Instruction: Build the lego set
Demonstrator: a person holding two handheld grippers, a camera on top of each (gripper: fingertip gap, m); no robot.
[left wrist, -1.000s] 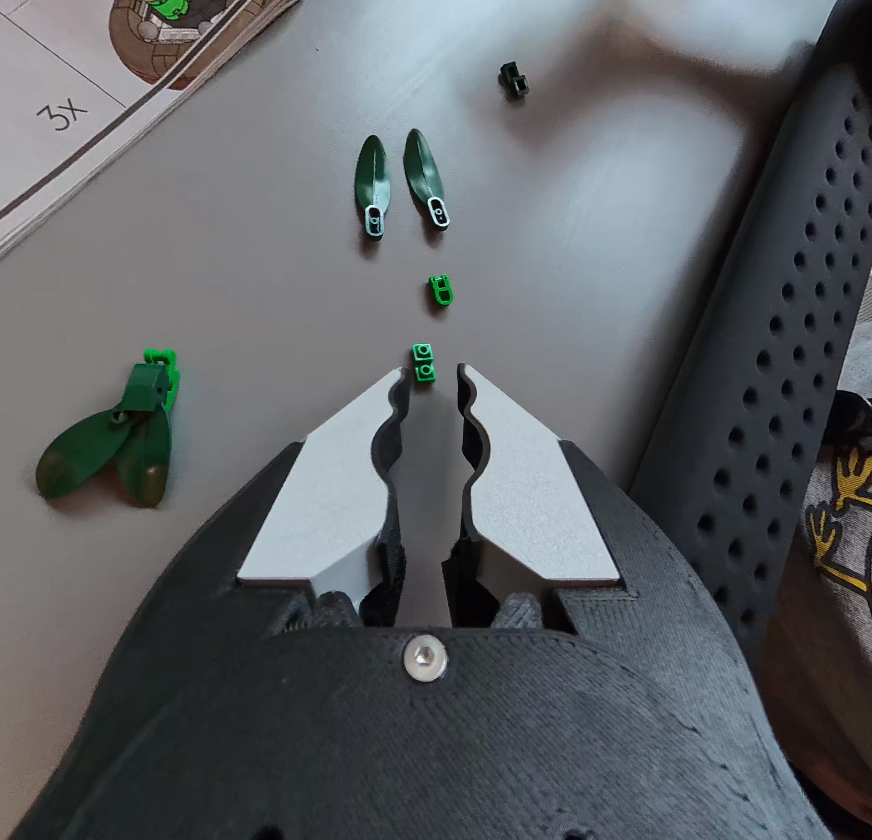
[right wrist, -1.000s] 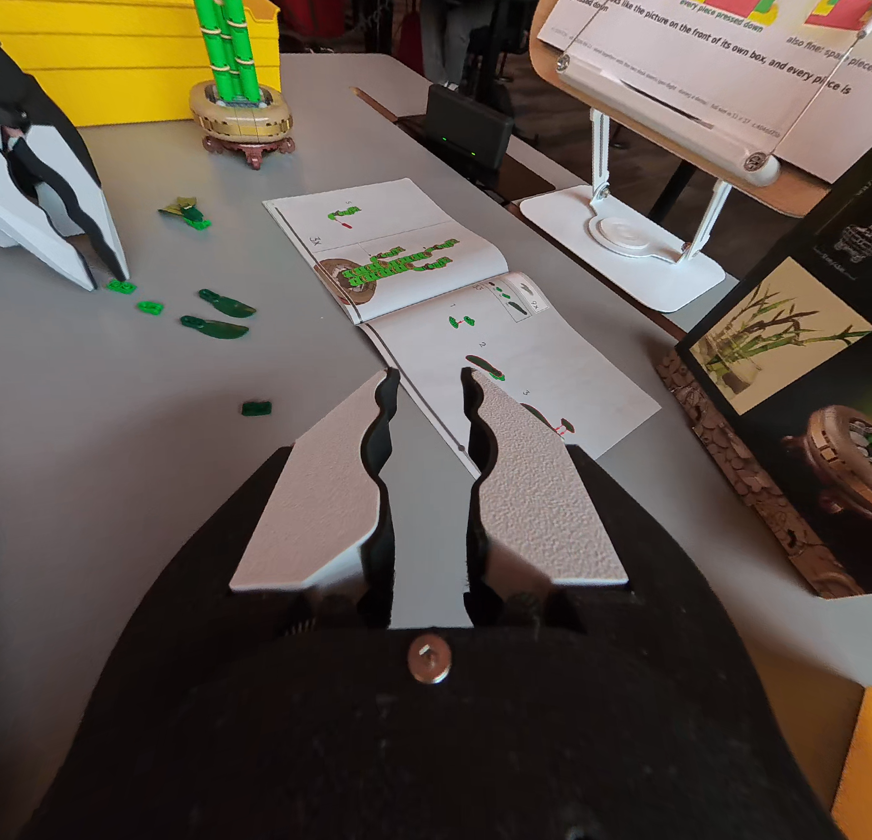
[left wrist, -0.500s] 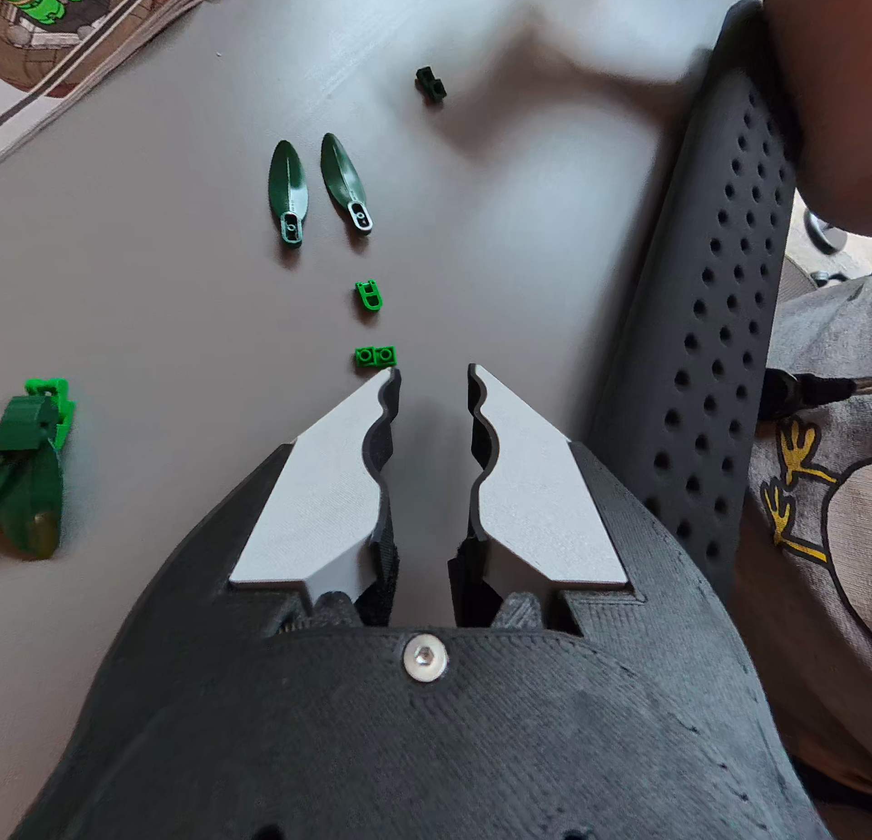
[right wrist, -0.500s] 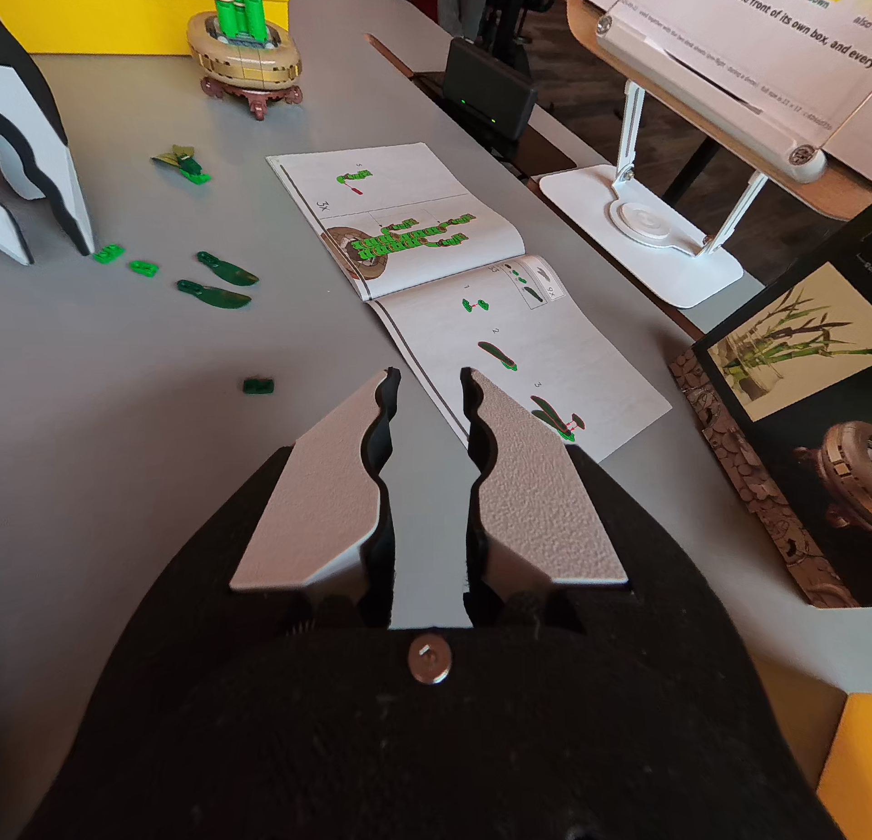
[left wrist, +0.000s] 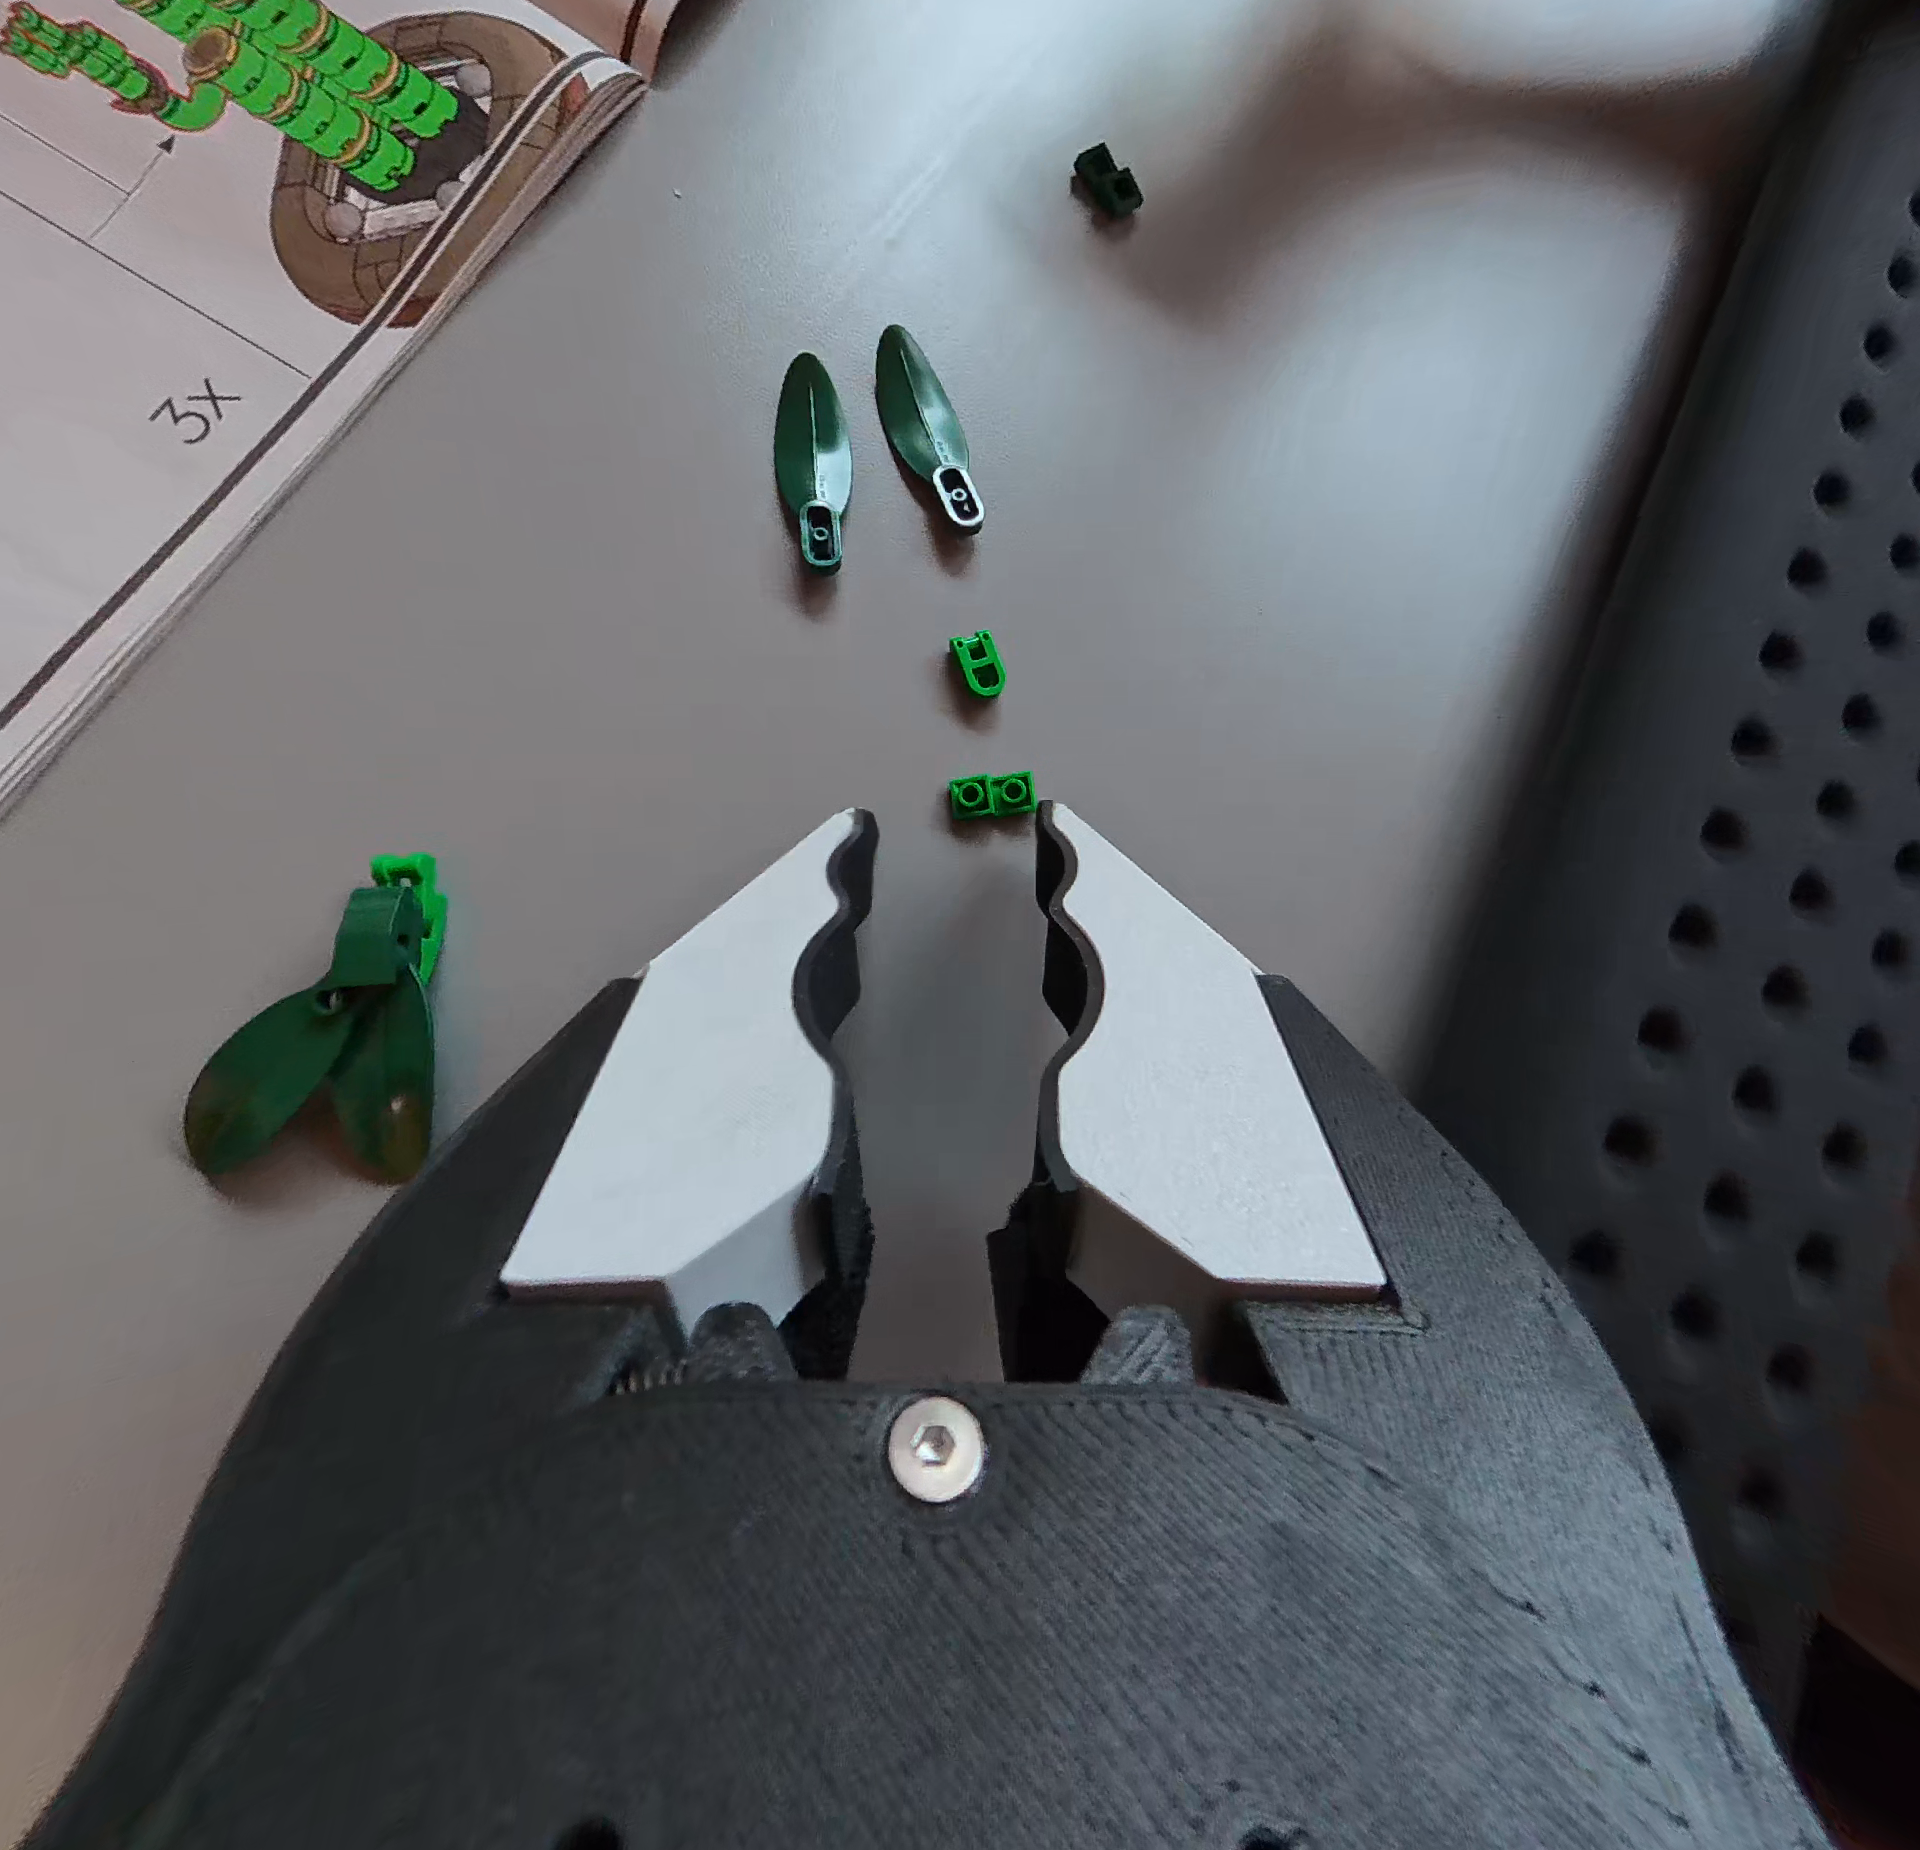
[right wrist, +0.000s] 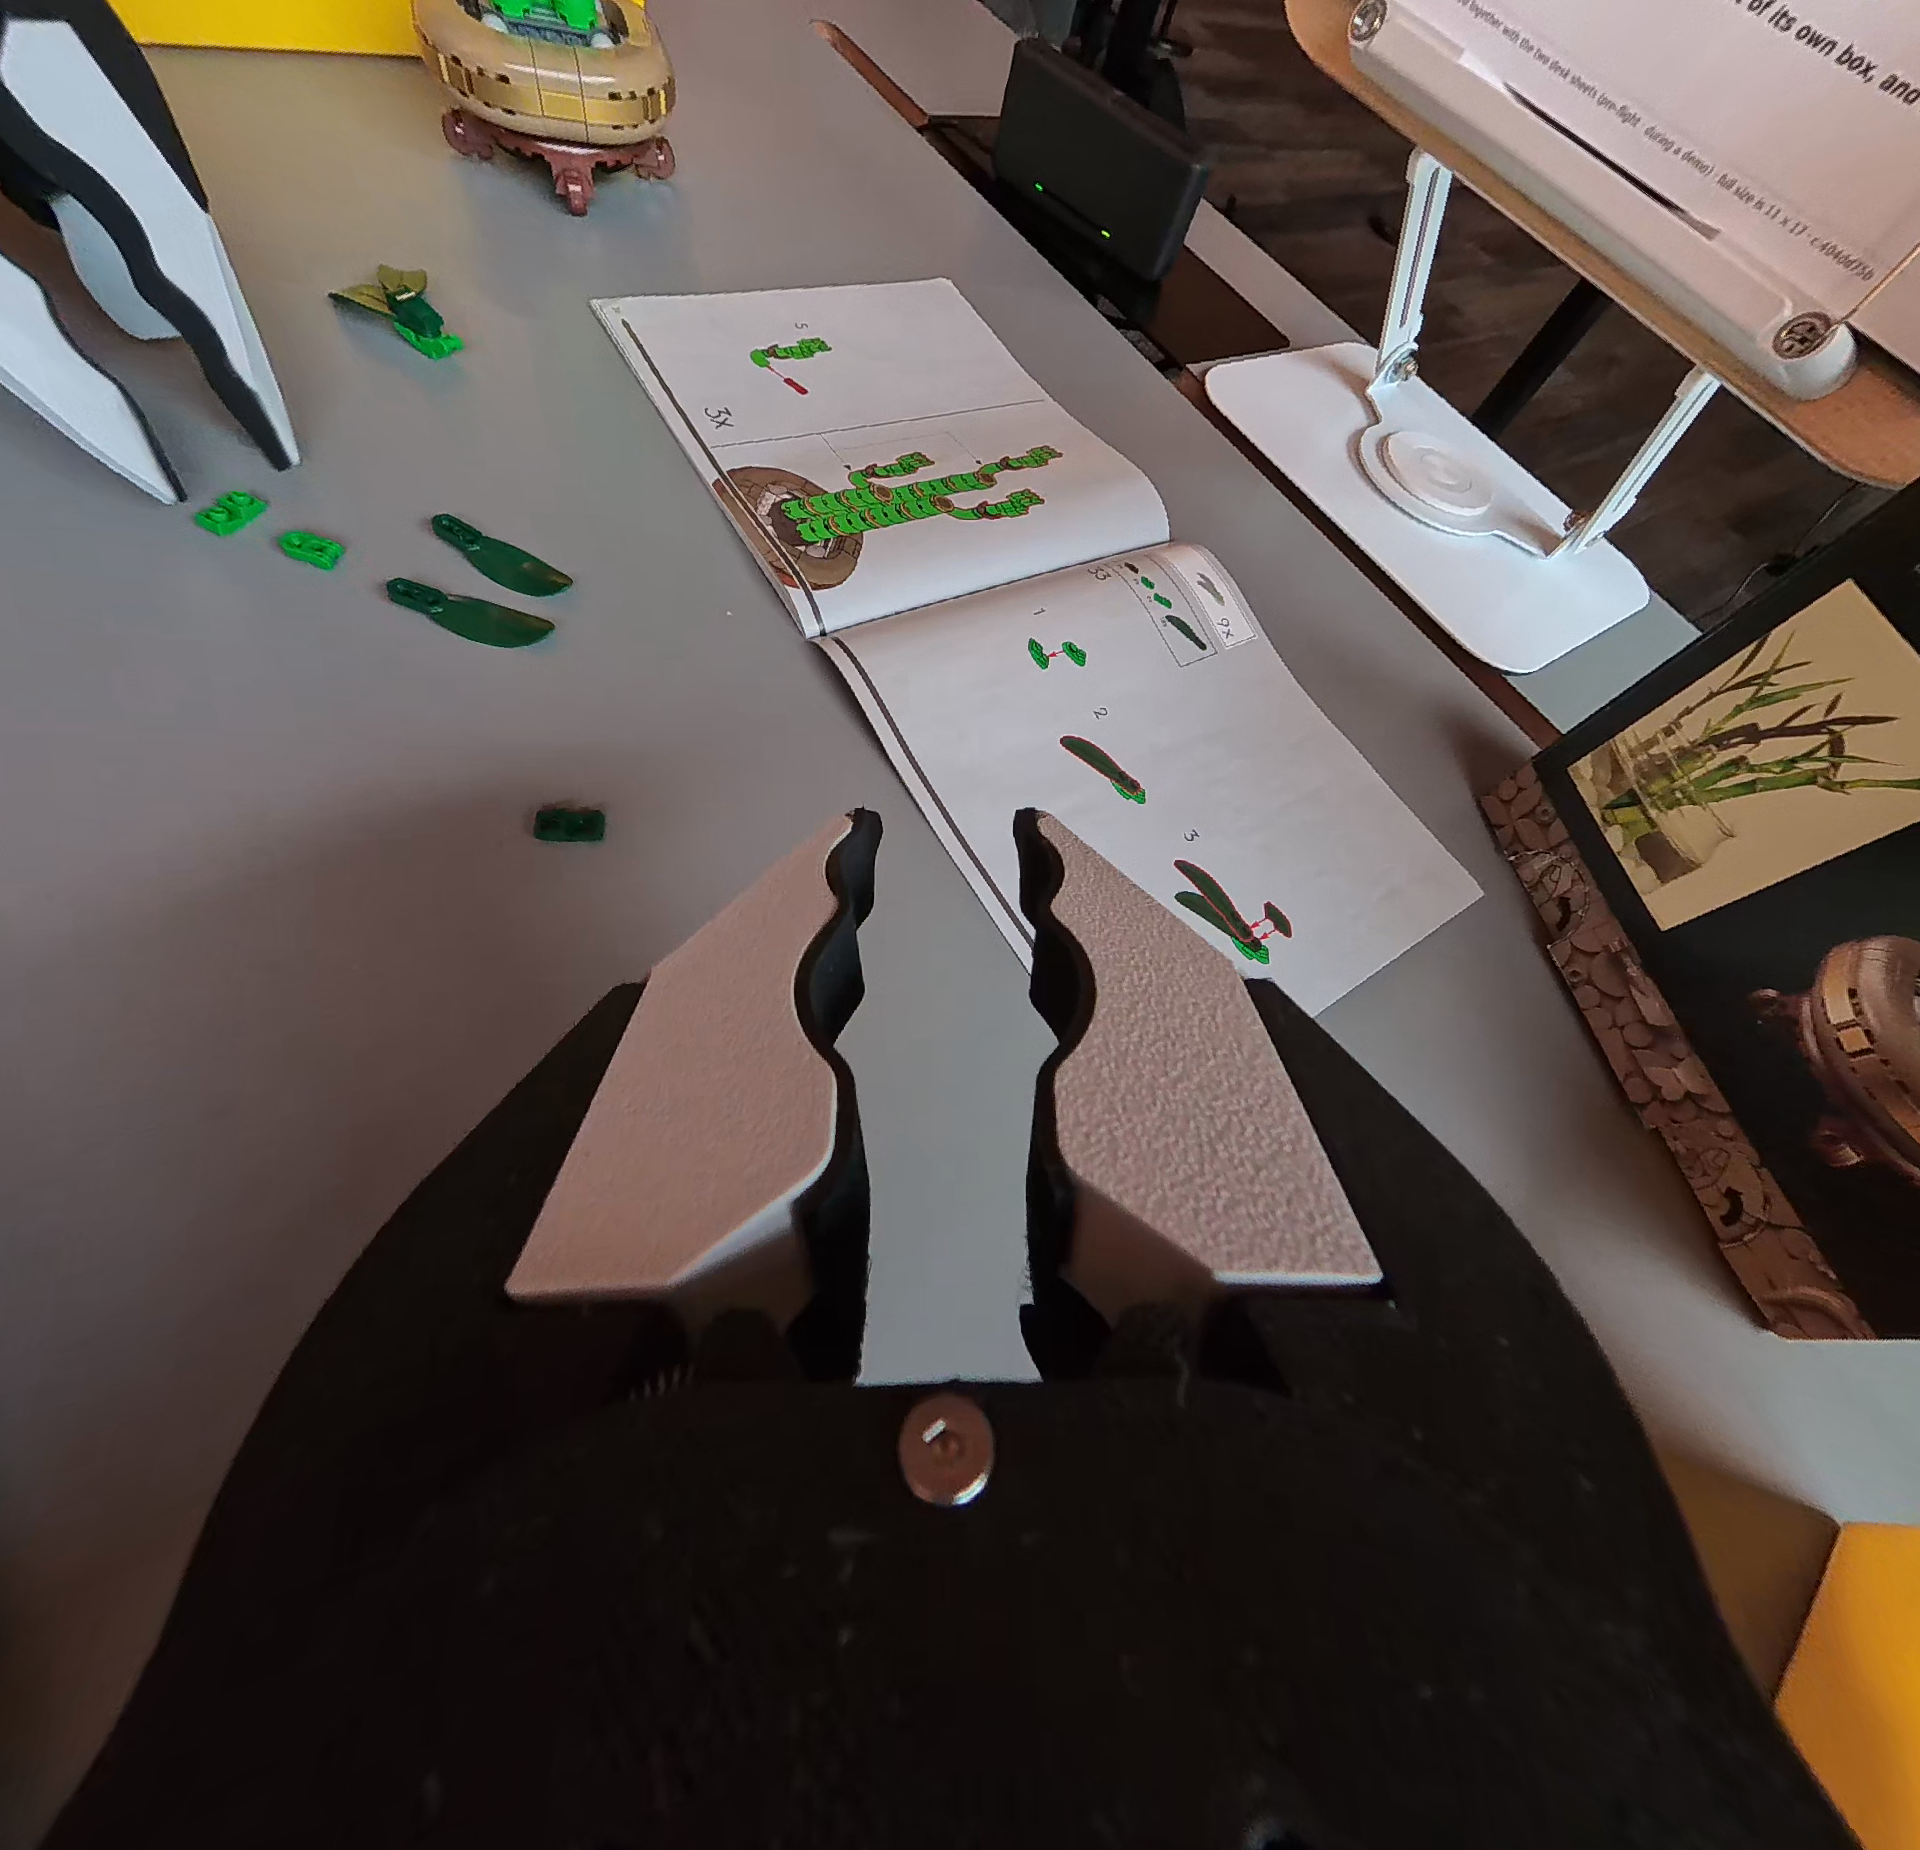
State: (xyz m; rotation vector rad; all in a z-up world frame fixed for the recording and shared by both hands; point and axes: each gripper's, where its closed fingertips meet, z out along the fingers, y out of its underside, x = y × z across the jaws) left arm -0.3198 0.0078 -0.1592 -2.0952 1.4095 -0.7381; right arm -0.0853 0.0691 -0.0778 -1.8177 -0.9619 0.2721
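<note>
The left gripper (left wrist: pixel 956 826) hangs low over the tabletop (left wrist: pixel 623 657), its fingers apart and empty. Just ahead of the tips lies a bright green plate (left wrist: pixel 991 794), two studs up, its long axis running across the gap and sitting nearer the right-hand fingertip. To straddle it, I judge, the gripper must nudge forward and slightly right. Beyond it lie a green clip (left wrist: pixel 978 664), two leaves (left wrist: pixel 871 439) and a dark piece (left wrist: pixel 1108 179); a finished leaf cluster (left wrist: pixel 332 1031) lies to the left. The right gripper (right wrist: pixel 948 832), fingers also apart and empty, hovers well away by the booklet (right wrist: pixel 987 574), so the left is clearly nearer.
</note>
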